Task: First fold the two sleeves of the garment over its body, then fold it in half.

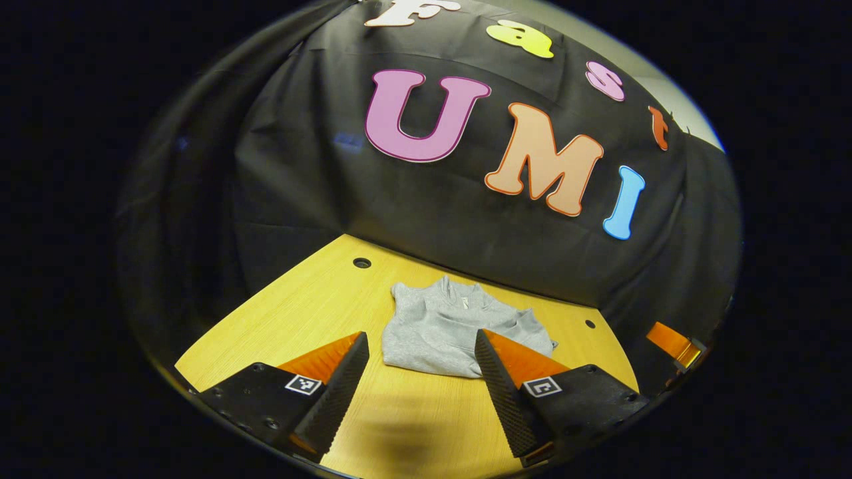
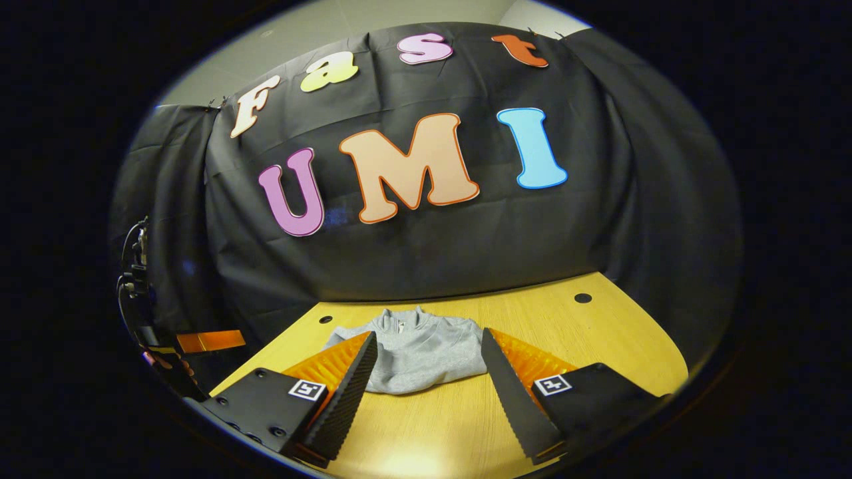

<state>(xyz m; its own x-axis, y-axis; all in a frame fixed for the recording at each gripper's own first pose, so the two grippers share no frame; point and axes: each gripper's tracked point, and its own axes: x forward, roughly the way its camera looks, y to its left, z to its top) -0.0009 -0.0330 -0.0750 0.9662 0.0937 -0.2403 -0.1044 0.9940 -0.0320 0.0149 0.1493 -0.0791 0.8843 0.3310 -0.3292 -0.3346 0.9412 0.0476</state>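
Left gripper view: your left tongs (image 1: 421,362) hang released, apart from the garment (image 1: 442,326) on the table (image 1: 299,313). Nudging its near edge could undo the compact grey bundle, collar farthest.

Right gripper view: your right tongs (image 2: 429,362) gape, gripping nothing; garment (image 2: 419,356) lies between them, folded, edges uneven.

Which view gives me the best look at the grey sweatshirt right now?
The left gripper view: the folded grey fabric sweatshirt lies on the yellow wooden table, mostly clear between the open left gripper. In the right gripper view the sweatshirt looks flatter, both edges hidden behind the open right gripper.
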